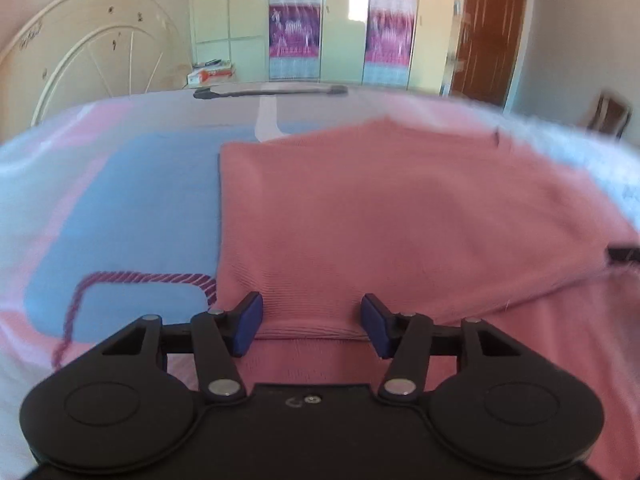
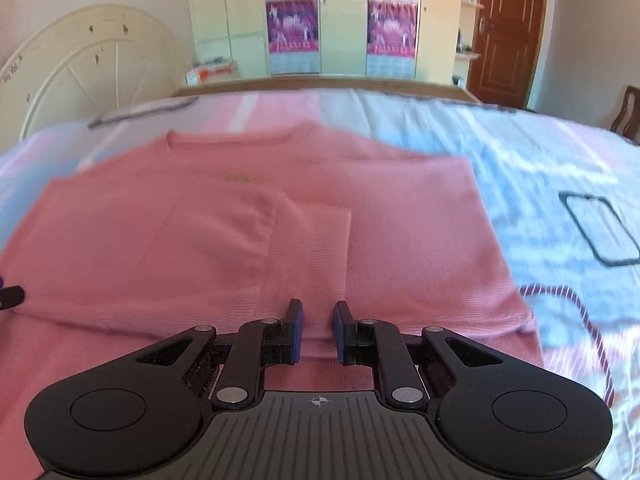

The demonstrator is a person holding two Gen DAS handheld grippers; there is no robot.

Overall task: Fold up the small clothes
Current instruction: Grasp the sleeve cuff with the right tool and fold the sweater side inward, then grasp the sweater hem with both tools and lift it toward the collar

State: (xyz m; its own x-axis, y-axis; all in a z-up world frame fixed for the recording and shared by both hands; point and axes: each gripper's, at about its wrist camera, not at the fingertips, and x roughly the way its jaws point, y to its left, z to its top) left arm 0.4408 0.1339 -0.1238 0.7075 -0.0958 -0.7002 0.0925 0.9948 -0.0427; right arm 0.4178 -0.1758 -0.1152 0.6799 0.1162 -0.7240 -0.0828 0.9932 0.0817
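A pink knitted long-sleeved sweater [image 2: 280, 208] lies flat on the bed's pink, blue and white patterned cover [image 1: 132, 208], neckline at the far side and hem toward the cameras. Both sides are already turned in: the sleeves are folded across the body, and one ribbed cuff [image 2: 316, 240] lies on the middle.

The left gripper [image 1: 312, 324] stands released, its blue pads apart with the near folded edge of the sweater between them but not visibly pinched. The right gripper [image 2: 317, 330] has its jaws drawn close together, a narrow gap left, just above the near hem; whether any fabric is caught there I cannot tell (the cloth seems to pass under the tips, not between them).

The step in hand looks like taking the near hem to fold it toward the neckline. To do it well, each gripper should bite through all layers at matching points near the left and right edges, so the tucked sleeves do not slip out. Lift both together, carry the hem level toward the far side, and lay it square on the neckline before releasing.
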